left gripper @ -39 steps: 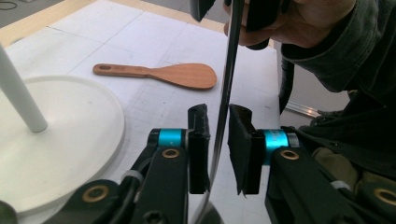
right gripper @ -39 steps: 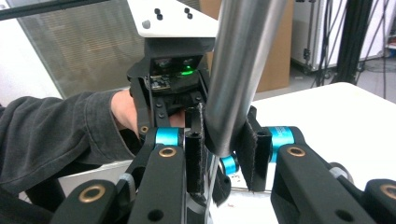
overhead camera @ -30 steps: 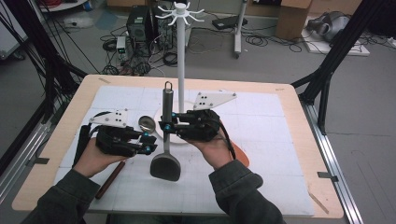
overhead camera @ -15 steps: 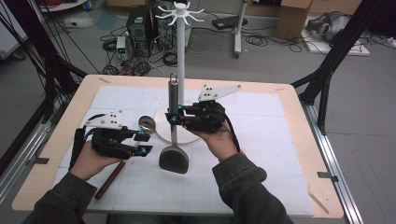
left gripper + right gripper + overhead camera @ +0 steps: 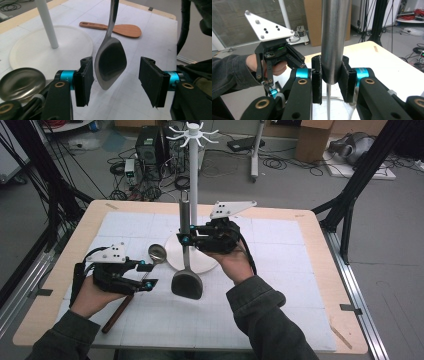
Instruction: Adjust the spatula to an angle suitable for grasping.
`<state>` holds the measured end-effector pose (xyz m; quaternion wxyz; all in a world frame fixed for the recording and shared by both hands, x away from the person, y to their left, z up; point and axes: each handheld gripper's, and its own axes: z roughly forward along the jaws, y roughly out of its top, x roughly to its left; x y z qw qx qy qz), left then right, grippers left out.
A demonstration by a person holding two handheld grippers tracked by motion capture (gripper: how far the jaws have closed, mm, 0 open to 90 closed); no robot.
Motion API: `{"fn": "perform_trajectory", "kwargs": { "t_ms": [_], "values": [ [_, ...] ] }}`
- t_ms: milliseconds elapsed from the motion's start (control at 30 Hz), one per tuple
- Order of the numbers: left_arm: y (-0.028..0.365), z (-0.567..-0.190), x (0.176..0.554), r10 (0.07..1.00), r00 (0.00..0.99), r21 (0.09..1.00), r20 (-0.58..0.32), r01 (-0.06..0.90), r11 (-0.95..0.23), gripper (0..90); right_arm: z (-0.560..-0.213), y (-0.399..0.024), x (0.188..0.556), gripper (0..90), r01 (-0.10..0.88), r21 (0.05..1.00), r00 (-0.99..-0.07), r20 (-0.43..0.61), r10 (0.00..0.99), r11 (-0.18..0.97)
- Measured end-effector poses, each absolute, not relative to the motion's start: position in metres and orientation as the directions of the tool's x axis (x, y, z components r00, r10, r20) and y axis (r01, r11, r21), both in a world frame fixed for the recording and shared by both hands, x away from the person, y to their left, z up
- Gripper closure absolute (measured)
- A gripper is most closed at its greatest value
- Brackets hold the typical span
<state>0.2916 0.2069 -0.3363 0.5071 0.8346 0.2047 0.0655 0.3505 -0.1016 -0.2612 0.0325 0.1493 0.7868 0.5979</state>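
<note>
A large metal serving spoon (image 5: pixel 187 283) hangs upright, bowl down, just above the mat. My right gripper (image 5: pixel 185 240) is shut on its thick steel handle (image 5: pixel 333 37), pads pressed on both sides. My left gripper (image 5: pixel 149 274) sits low at the left, short of the bowl. Its jaws have just been opening. In the left gripper view the spoon bowl (image 5: pixel 110 63) shows between the pads (image 5: pixel 84 80) but a little beyond them, and neither pad touches it.
A white hook stand (image 5: pixel 192 180) rises from its round base (image 5: pixel 200 265) right behind the spoon. A steel ladle bowl (image 5: pixel 157 253) with a brown wooden handle (image 5: pixel 116 310) lies by my left hand. A wooden rice paddle (image 5: pixel 117 28) lies farther out on the mat.
The left jaws have widened and that hand has drawn back to the left. The right gripper has carried the spoon slightly up and away toward the stand.
</note>
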Motion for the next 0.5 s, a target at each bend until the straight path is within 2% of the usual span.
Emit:
{"fn": "perform_trajectory", "kwargs": {
  "t_ms": [500],
  "values": [
    [0.217, -0.343, 0.293, 0.471, 0.879, 0.872, -0.078, 0.289, -0.395, 27.0, -0.244, -0.099, 0.367, 75.6, 0.19, 0.944, -0.955, 0.114, 0.275, 0.271]
  ]
}}
